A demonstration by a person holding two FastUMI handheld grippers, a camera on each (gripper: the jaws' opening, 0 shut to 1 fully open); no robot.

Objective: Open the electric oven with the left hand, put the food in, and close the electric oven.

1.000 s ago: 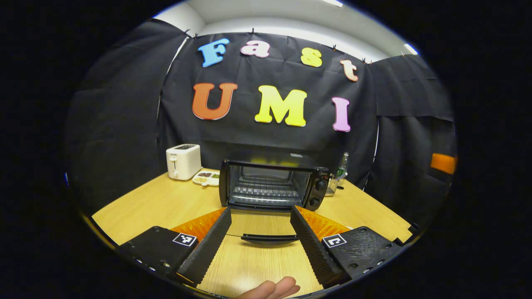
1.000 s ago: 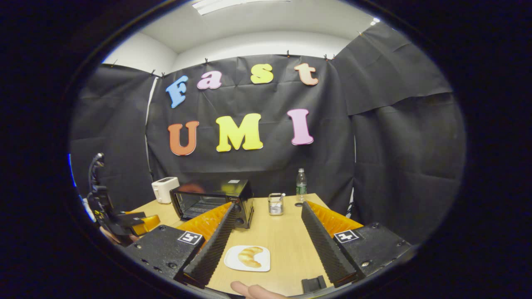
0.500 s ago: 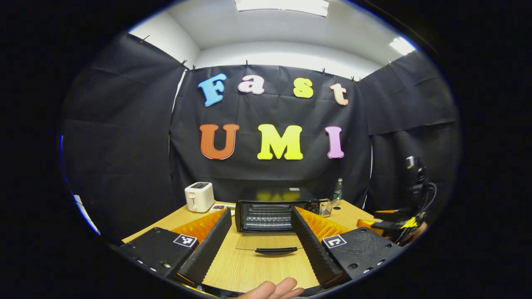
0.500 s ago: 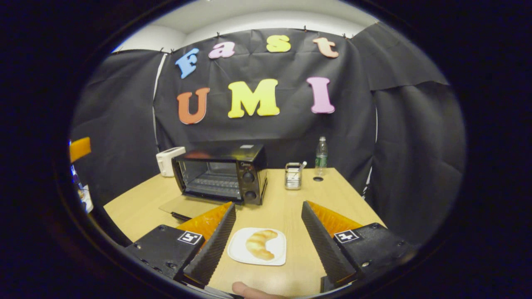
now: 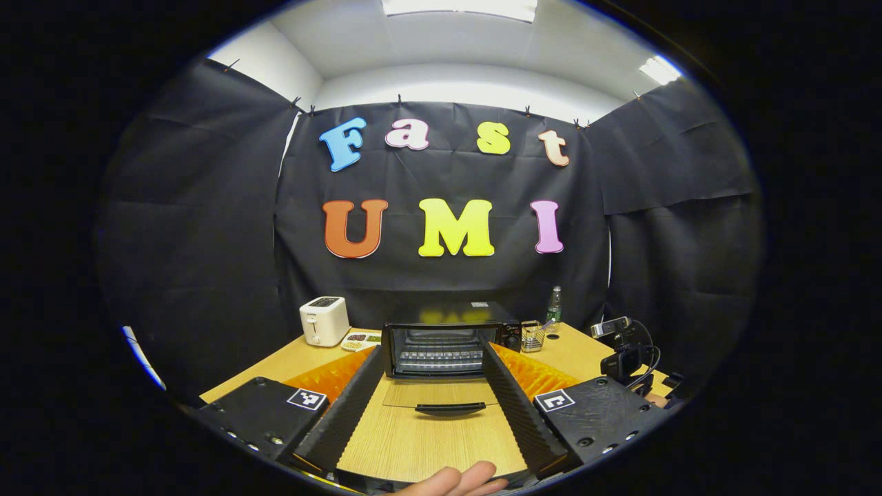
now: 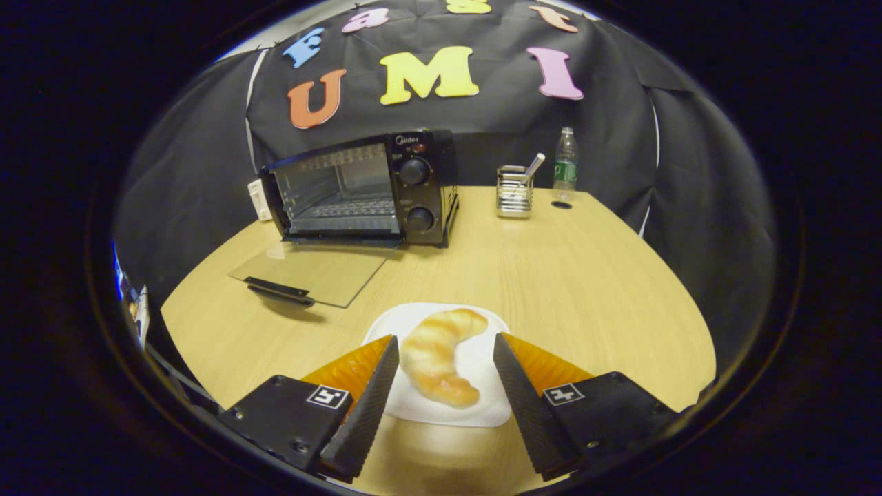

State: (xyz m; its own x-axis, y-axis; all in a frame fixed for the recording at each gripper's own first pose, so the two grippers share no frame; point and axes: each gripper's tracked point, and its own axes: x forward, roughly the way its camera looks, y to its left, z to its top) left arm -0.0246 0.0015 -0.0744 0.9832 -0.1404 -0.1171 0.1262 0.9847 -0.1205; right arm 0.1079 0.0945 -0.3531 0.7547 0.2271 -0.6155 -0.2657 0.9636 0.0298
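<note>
Oven (image 6: pixel 362 189) stands at the back left of the worktop (image 6: pixel 565 275) in the right gripper view, its glass door (image 6: pixel 310 272) dropped flat onto the wood with the black handle (image 6: pixel 279 291) at the near edge and the wire rack bare inside. The croissant (image 6: pixel 437 355) lies on a white plate (image 6: pixel 482 396) at the near edge of the worktop, well apart from the oven. The right hand-held gripper (image 6: pixel 441 386) hangs just above it, fingers spread wide to either side of the croissant and not touching it. Behind, to the right of the oven, are a wire caddy (image 6: pixel 513 191) and a water bottle (image 6: pixel 565 165); nothing lies between plate and oven mouth. In the left gripper view the oven (image 5: pixel 444 343) faces the camera squarely, door (image 5: pixel 437 396) down towards it, with a white toaster (image 5: pixel 324 320) and a small dish (image 5: pixel 362 338) to its left. The left hand-held gripper (image 5: pixel 431 406) is level and pulled back from the door, its fingers wide apart and gripping nothing, the handle (image 5: pixel 441 408) lying between them farther off. A fingertip (image 5: pixel 458 480) of the person's hand shows at the bottom edge. At the right of that view the other gripper's body (image 5: pixel 623 355) with its cable is low over the worktop.
</note>
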